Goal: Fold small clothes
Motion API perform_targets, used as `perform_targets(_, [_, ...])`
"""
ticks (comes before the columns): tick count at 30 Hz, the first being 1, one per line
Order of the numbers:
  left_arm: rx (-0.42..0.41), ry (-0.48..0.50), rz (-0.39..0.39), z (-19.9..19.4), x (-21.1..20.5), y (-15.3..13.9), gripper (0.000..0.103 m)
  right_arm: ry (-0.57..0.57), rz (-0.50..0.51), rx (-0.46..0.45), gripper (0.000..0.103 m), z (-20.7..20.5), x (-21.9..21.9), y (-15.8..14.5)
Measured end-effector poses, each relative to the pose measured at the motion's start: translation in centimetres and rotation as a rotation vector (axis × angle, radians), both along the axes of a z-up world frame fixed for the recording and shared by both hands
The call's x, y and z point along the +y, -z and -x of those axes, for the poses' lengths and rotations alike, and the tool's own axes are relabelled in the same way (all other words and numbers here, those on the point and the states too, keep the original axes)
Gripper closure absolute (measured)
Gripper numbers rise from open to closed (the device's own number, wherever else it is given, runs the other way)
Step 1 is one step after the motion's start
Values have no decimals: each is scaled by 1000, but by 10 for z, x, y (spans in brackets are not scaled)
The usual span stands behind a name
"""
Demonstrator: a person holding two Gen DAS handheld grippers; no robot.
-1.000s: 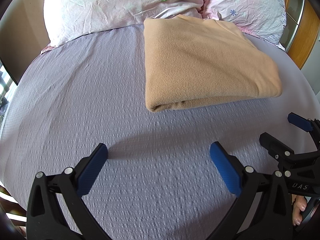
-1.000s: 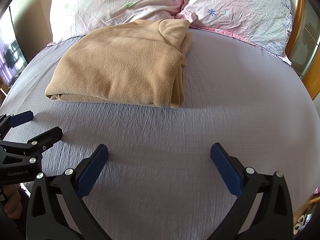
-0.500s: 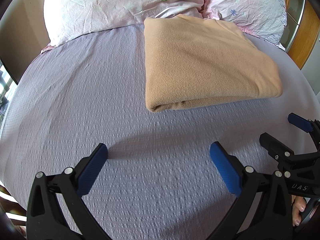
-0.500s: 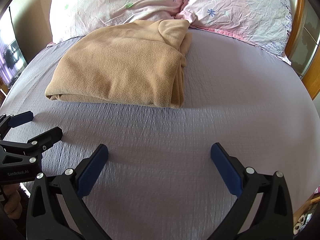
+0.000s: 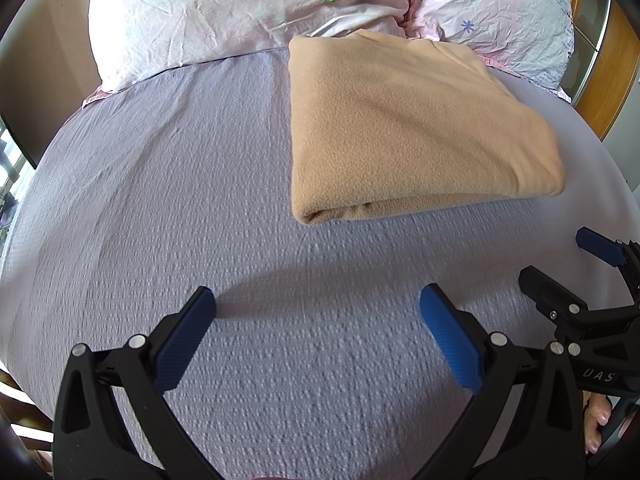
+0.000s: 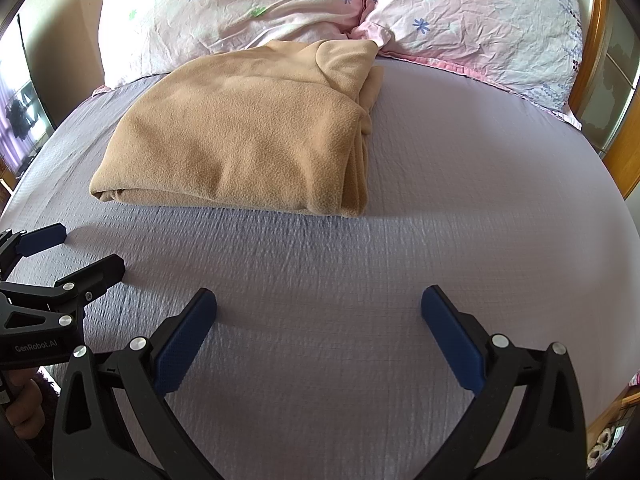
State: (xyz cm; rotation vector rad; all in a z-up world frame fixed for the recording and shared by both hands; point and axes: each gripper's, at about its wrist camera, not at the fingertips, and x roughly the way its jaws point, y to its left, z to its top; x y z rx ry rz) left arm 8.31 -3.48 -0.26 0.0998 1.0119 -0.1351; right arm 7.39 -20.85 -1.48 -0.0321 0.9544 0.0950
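Beyond both spread fingers (image 5: 448, 336), folded tan fleece (image 5: 416, 128), untouched on bedsheet (image 5: 160, 200)

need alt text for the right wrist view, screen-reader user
A folded tan fleece garment lies on a lavender bedsheet, its far end against two pink floral pillows. The open right gripper hovers empty over bare sheet short of it, and the left gripper, also open, shows at the left edge.

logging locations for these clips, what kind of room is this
Most likely a bedroom: a bed with a lilac sheet, two floral pillows at its head, and a folded tan fleece garment lying on it.
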Motion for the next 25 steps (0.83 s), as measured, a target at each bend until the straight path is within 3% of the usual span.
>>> perform_targets(25, [-1,-2,0,0,0,-1,2,5,0,-2,1,0,0,0])
